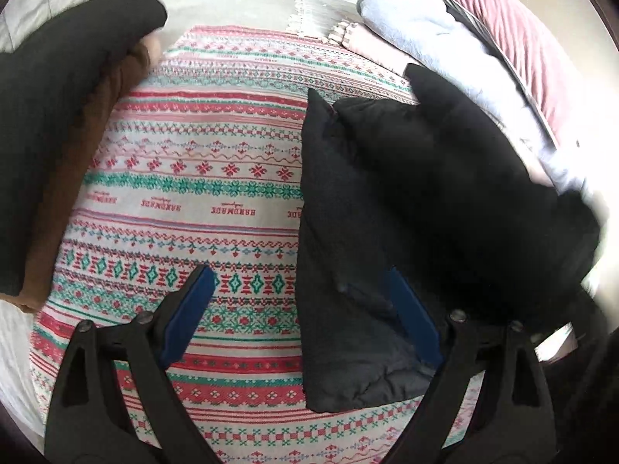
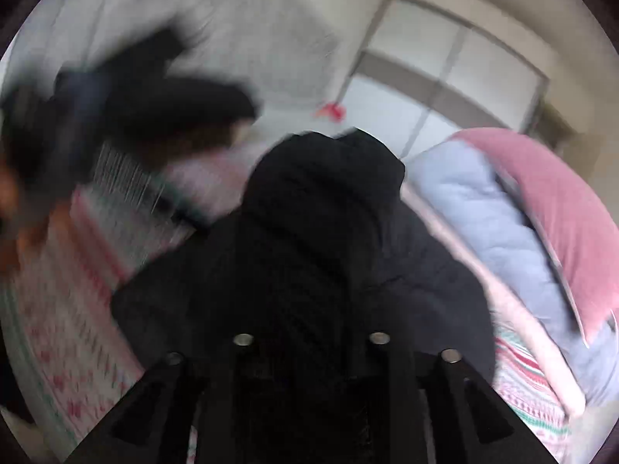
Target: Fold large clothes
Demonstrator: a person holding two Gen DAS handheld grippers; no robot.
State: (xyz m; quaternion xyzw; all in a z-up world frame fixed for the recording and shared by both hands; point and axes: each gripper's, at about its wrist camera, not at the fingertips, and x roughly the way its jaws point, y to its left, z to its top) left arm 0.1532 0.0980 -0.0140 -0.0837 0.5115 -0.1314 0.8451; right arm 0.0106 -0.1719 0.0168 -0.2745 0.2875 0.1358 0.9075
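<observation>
A large black garment (image 1: 406,201) lies partly folded on the right of a patterned red, green and white blanket (image 1: 193,193). My left gripper (image 1: 305,305) is open above the blanket; its right blue pad (image 1: 414,317) rests over the garment's lower edge and its left pad (image 1: 189,309) is over the blanket. In the blurred right wrist view the black garment (image 2: 321,232) is bunched up right in front of my right gripper (image 2: 309,352) and hides its fingertips. The fingers stand close together, seemingly shut on the cloth.
A stack of folded black and brown clothes (image 1: 58,123) sits at the left. A light blue quilt (image 1: 425,34) and a pink pillow (image 1: 514,27) lie at the right, and both also show in the right wrist view (image 2: 483,224). A window (image 2: 445,77) is behind.
</observation>
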